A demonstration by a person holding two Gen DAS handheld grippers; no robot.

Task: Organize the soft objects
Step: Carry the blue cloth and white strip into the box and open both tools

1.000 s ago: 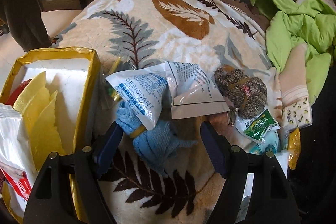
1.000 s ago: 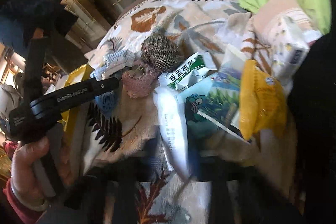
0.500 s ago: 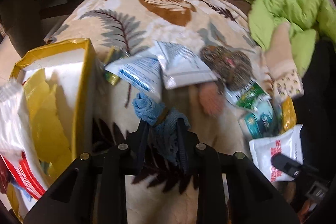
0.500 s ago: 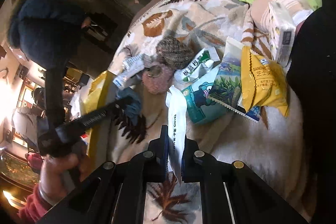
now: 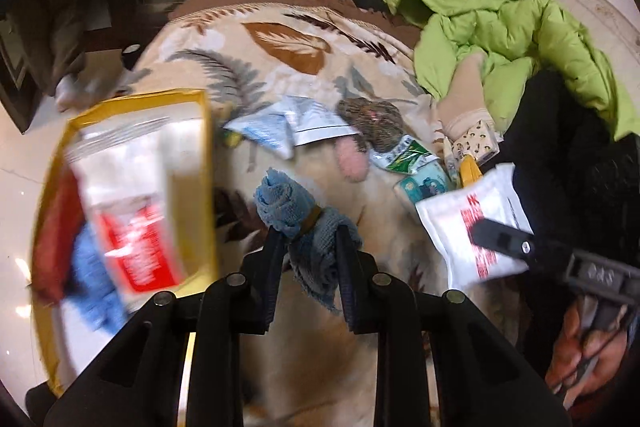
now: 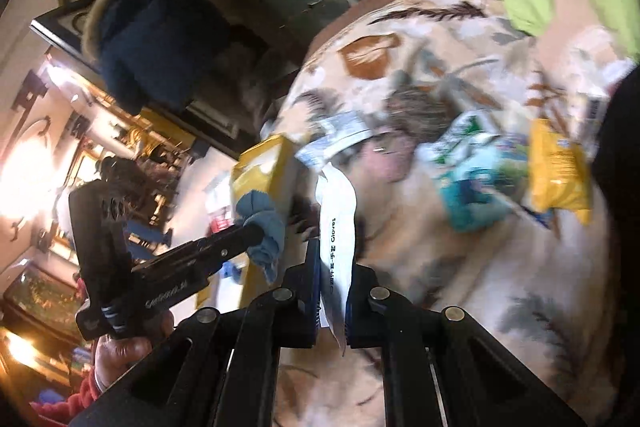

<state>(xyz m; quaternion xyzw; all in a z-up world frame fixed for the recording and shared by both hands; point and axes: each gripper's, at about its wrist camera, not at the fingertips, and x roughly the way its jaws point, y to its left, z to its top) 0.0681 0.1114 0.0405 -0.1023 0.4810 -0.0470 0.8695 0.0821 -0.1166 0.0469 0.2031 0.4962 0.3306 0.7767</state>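
The left gripper [image 5: 306, 241] is hovering above the leaf-patterned beige blanket [image 5: 288, 67], beside the yellow-rimmed cardboard box [image 5: 206, 163], its two black fingers pinching a rolled blue knitted cloth bound with a brown band [image 5: 296, 215]. The right gripper [image 6: 333, 291], held lower right in a person's hand [image 5: 588, 359], is squeezing its fingers on a white plastic glove packet with red print [image 5: 472, 223], which is hanging clear of the blanket. Other soft packets are lying scattered near a lime-green padded jacket [image 5: 512, 39].
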